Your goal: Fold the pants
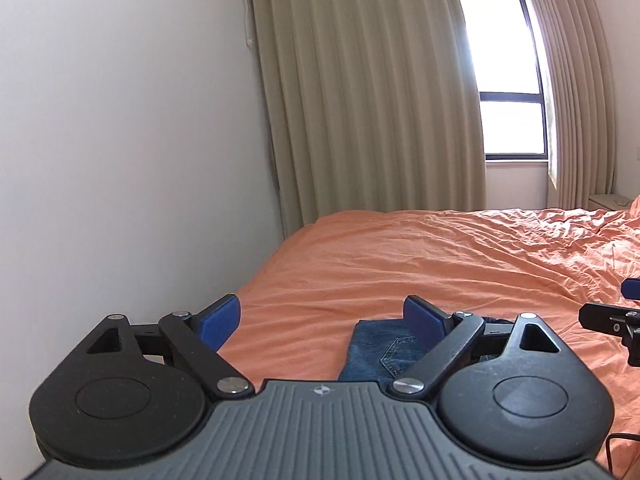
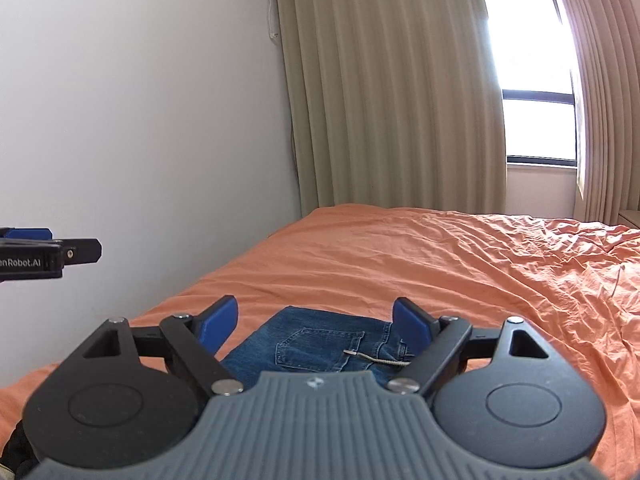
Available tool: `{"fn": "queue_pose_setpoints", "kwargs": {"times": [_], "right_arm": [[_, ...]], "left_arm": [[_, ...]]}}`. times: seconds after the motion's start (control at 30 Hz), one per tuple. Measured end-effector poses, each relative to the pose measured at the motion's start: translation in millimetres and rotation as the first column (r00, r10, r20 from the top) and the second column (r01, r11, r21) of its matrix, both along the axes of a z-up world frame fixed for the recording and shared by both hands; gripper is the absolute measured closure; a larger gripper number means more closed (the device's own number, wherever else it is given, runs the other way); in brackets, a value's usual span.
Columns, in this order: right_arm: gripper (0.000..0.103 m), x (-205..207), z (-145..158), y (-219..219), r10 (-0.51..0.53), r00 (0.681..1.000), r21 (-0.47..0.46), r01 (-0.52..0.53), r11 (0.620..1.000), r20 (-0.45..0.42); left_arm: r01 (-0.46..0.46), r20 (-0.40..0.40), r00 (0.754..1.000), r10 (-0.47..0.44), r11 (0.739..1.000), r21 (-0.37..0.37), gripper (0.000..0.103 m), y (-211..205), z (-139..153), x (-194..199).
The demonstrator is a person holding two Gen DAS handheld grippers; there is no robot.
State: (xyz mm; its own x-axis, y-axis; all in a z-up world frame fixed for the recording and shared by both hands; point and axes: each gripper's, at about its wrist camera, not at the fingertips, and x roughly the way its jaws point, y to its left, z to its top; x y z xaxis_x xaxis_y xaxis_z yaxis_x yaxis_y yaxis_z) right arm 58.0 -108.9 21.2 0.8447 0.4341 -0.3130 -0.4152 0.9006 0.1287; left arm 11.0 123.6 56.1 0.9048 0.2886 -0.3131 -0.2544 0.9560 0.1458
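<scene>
Folded blue jeans (image 2: 320, 344) lie flat on the orange bedsheet (image 2: 460, 272), near the bed's front edge and not far from the side that runs along the white wall (image 2: 140, 120). A back pocket faces up and a short drawstring end (image 2: 378, 360) lies across the denim. The stack looks compact with squared edges, so the fold is probably done or close to it. The right gripper (image 2: 316, 320) hangs above the jeans with its jaws spread wide; the blue pads (image 2: 218, 322) are clear of the cloth and nothing sits between them, so the garment is released. The left gripper (image 1: 320, 320) is likewise spread wide and empty. In its view only a corner of the jeans shows by its right-hand finger, so it sits off to the left of the garment, over bare sheet. Both tools point only slightly downward, toward the beige curtains (image 1: 372, 100) and the window (image 1: 504, 80), which reads as hands parked clear so the fold is not disturbed. Each gripper's tip shows at the edge of the other's view, so the two are side by side and apart. The sheet is rumpled toward the right but fairly smooth around the jeans, a fair surface for folding. The likely remaining step, if any, is a final check or a smoothing press.
</scene>
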Motion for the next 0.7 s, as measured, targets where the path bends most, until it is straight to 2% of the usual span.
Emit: {"fn": "queue_pose_setpoints", "kwargs": {"times": [0.1,0.23,0.3,0.57,0.7], "right_arm": [[0.022,-13.0,-13.8,2.3,-0.018,1.000,-0.028,0.018,0.999,-0.003],[0.022,-20.7,-34.8,8.5,-0.026,0.999,-0.065,0.024,0.998,-0.031],[0.022,-22.3,-46.5,10.2,-0.035,0.997,-0.066,0.031,0.997,-0.063],[0.022,-10.7,-84.5,17.1,-0.084,0.987,-0.104,0.070,0.992,-0.139],[0.022,-1.1,-91.1,13.5,-0.111,0.980,-0.100,0.095,0.990,-0.168]], "left_arm": [[-0.026,-0.022,0.999,0.026,0.999,-0.028,0.000,-10.5,-21.7,-2.9],[-0.022,-0.105,0.994,0.007,0.989,-0.144,0.000,-12.0,-51.7,4.5],[-0.024,-0.149,0.989,-0.002,0.985,-0.171,0.000,-13.4,-65.7,11.5],[0.014,-0.298,0.953,-0.057,0.989,-0.145,0.000,-25.9,-114.5,29.7],[0.029,-0.316,0.946,-0.073,0.989,-0.144,0.000,-29.0,-121.8,28.0]]}}
